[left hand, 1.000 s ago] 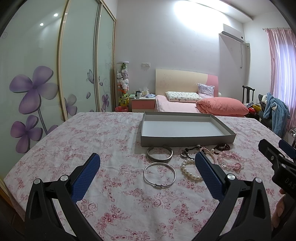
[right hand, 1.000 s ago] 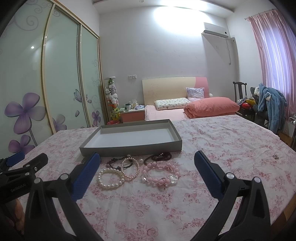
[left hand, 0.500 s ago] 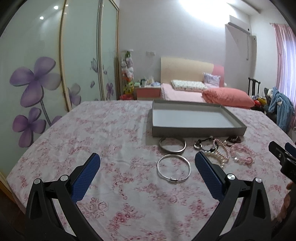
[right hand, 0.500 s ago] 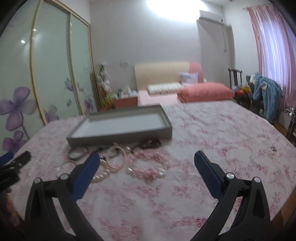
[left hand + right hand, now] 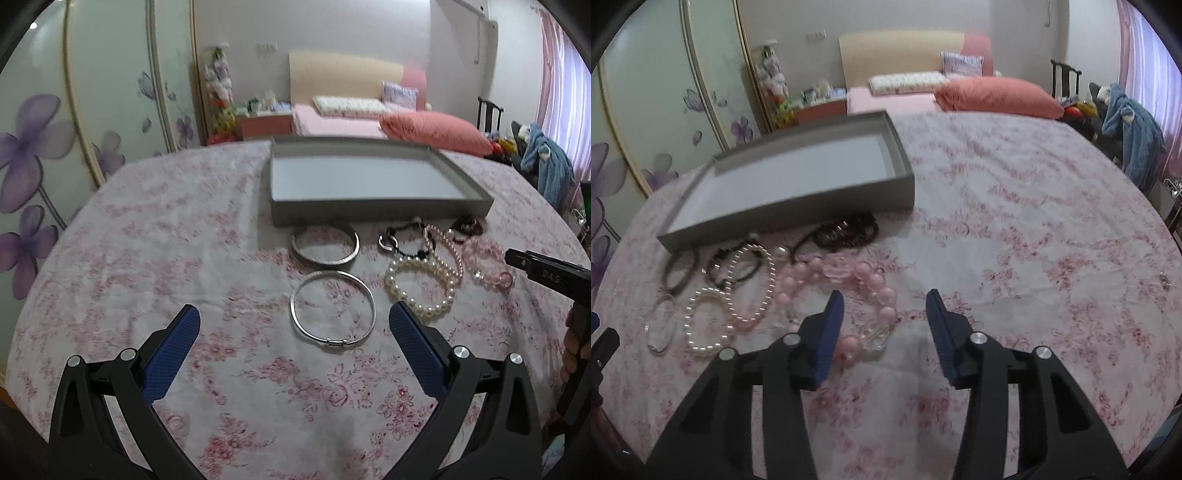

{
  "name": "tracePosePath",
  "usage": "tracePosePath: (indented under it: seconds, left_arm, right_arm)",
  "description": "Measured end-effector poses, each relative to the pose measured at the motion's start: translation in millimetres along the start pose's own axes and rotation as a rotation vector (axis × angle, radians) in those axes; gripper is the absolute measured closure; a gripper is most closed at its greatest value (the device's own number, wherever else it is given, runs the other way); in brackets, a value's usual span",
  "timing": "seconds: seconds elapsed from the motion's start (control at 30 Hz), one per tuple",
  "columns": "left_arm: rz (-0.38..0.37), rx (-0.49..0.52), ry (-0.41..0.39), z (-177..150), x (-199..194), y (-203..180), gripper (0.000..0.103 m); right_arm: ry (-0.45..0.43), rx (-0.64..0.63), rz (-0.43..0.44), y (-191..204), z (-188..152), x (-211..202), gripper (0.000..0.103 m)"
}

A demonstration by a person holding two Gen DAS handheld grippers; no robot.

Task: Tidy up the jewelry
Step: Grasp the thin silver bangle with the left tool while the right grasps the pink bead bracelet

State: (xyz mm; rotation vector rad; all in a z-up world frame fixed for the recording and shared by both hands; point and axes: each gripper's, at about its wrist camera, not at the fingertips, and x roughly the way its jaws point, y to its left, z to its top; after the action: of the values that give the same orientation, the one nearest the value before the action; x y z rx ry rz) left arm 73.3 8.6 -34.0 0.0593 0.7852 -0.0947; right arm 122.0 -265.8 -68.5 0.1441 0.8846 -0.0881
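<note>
Item: grey tray (image 5: 376, 216), shallow, bare inside; sits at the far side of the floral tablecloth (image 5: 184, 258), evidently the destination for the pieces.

Item: thin silver bangle (image 5: 332, 308), flat on the cloth, nearest the left gripper (image 5: 294, 338). That claw is spread wide, holding nothing, with the bangle lying just ahead between its blue pads (a likely first pick for this side).

Item: wide silver bangle (image 5: 325, 246), farther off, just in front of the tray's near wall.

Item: white pearl bracelet (image 5: 421, 284), right of the thin bangle; a black bead bracelet (image 5: 404, 243) and a finer pearl strand overlap beyond it.

Item: pink bead bracelet (image 5: 860, 291), large beads with a clear section at the near end. The right gripper (image 5: 884, 323) hovers over that near end, jaws partly narrowed but parted, gripping nothing; the narrower gap seems suited to pinching a bead.

Item: dark bead bracelet (image 5: 847, 230), against the tray's near wall.

All jewelry is outside the tray; sorting not yet begun.
</note>
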Motion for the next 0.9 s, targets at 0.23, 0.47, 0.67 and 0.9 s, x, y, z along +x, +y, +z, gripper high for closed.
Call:
tracePosePath:
  seconds: [0.23, 0.47, 0.67, 0.9]
  left_arm:
    - [-0.014, 0.016, 0.075, 2.6, 24.2, -9.0, 0.002]
    - [0.002, 0.042, 0.110, 5.9, 39.0, -16.2, 0.002]
    - [0.012, 0.034, 0.169, 7.0, 55.4, -18.7, 0.011]
    - [-0.002, 0.018, 0.167, 5.6, 55.2, -17.2, 0.014]
  right_arm:
    - [0.019, -0.038, -0.015, 7.6, -4.1, 6.9, 0.068]
    - [0.004, -0.045, -0.018, 4.7, -6.0, 3.5, 0.087]
    - [0.005, -0.037, -0.010, 2.7, -3.1, 5.5, 0.087]
    - [0.006, -0.031, -0.002, -0.3, -0.6, 8.4, 0.087]
